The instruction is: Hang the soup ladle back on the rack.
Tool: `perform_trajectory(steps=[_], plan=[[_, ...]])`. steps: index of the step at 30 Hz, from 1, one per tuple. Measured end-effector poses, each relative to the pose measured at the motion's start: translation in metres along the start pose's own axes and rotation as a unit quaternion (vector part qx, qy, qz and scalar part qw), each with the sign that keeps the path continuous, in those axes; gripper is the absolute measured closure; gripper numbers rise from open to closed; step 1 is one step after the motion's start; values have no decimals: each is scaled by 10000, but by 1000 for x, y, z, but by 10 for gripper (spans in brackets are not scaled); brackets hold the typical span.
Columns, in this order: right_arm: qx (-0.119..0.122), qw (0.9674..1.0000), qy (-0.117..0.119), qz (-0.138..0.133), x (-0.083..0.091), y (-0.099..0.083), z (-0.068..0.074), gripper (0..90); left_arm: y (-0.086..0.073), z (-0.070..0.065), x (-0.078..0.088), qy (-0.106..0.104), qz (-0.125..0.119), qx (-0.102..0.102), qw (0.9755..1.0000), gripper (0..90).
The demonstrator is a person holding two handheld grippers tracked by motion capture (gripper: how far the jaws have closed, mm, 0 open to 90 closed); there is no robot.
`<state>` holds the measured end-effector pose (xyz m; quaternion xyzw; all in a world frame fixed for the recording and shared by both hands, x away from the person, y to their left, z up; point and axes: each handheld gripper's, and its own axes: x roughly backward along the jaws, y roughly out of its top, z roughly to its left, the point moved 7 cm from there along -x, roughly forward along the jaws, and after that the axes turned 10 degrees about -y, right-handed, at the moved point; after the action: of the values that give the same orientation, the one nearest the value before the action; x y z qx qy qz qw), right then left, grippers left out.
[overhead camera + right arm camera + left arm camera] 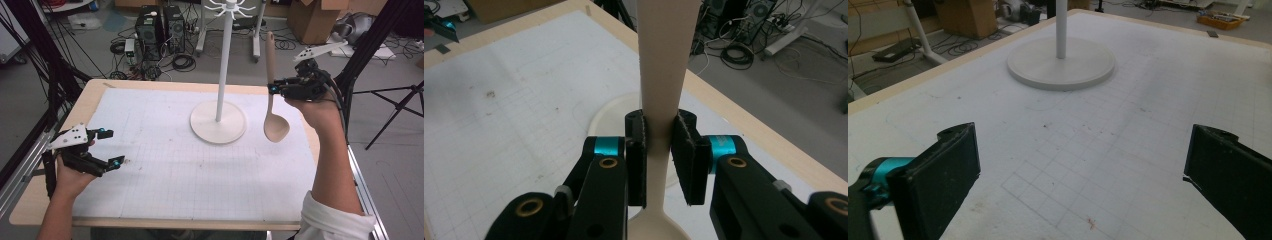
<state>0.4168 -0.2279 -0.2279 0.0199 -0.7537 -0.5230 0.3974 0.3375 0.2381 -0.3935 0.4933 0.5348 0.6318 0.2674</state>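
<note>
Right gripper view: right hand-held gripper (659, 157) clamps spoon (665, 60) handle (bowl downward).

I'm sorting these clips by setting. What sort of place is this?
Probably a lab or workshop: computer towers and loose cables on the floor, cardboard boxes behind, and a grid mat on the table.
</note>
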Motion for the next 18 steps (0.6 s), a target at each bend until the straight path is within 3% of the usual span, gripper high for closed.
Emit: perform_trajectory(steps=[18], plan=[[-31,9999,139,18,-10,38,-11,771,-1,1,0,17,1,10,10000,17]])
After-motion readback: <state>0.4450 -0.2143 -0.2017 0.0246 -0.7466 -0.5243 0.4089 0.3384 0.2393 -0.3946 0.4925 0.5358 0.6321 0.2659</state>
